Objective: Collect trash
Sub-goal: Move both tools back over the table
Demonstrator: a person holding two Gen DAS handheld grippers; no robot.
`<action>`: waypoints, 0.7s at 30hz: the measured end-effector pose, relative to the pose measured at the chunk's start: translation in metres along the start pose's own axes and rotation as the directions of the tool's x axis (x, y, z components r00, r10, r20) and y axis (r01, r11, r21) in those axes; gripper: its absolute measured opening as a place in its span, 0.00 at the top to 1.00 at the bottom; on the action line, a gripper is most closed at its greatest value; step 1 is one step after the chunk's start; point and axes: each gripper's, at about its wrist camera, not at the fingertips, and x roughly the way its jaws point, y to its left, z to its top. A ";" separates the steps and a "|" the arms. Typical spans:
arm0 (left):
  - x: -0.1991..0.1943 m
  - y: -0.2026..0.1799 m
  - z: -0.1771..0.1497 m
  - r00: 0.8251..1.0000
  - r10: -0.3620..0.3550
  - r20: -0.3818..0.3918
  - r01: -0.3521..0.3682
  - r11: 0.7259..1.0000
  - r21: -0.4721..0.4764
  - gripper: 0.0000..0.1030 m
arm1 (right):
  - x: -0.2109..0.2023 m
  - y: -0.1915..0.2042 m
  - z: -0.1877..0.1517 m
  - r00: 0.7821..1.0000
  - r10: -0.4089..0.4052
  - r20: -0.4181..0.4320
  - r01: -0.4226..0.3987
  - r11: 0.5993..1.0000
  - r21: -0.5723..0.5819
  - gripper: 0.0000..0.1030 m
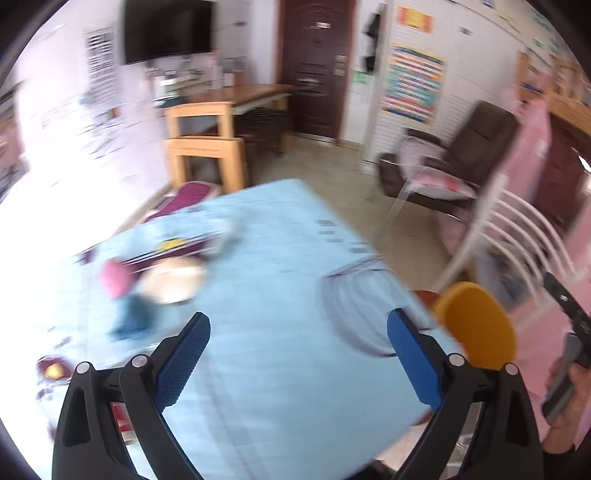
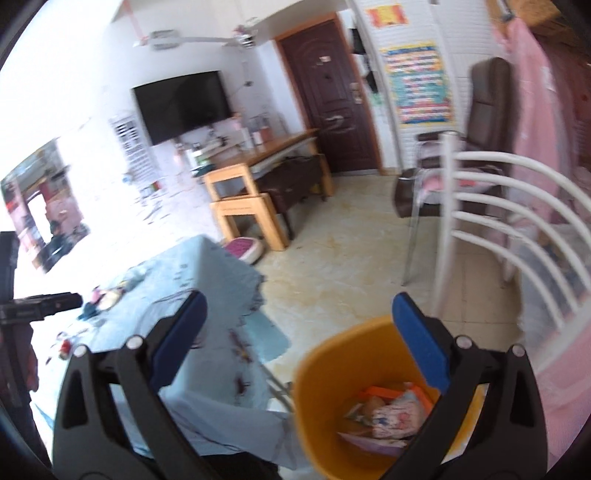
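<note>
Right gripper (image 2: 299,314) hovers over orange bin (image 2: 332,373), jaws spread, empty; wrappers (image 2: 388,417) inside. Left gripper (image 1: 298,334), also spread and empty, faces table (image 1: 258,369); remaining trash (image 1: 147,284) at 10 o'clock, probably next.

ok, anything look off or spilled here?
Nothing spilled. Wrappers sit inside the orange bin; a few items remain scattered on the table near the bowl. Both views are motion-blurred. Left gripper and right gripper are open, empty.

No writing is proving readable: the wall poster (image 2: 419,86) and the red-and-yellow sign (image 2: 388,14) above it are showing only blurred coloured lines.
</note>
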 end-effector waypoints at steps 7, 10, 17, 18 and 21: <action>-0.027 0.150 -0.002 0.995 0.101 -0.002 -0.098 0.957 -0.273 0.11 | 0.055 0.107 0.009 0.977 0.191 -0.095 -0.204 0.969 -0.143 0.06; -0.029 0.185 0.009 0.996 0.091 0.005 -0.085 0.943 -0.321 0.11 | 0.086 0.154 0.019 0.951 0.264 -0.159 -0.289 0.943 -0.163 0.06; 0.021 0.232 0.042 0.996 0.024 -0.088 -0.055 0.928 -0.368 0.11 | 0.144 0.243 0.029 0.916 0.315 -0.250 -0.367 0.909 -0.198 0.06; 0.030 0.233 0.043 0.994 0.009 -0.106 -0.048 0.928 -0.370 0.11 | 0.151 0.251 0.030 0.913 0.313 -0.262 -0.369 0.907 -0.202 0.06; 0.058 0.233 0.048 0.988 -0.026 -0.154 -0.034 0.926 -0.377 0.11 | 0.171 0.269 0.030 0.908 0.298 -0.296 -0.368 0.904 -0.218 0.06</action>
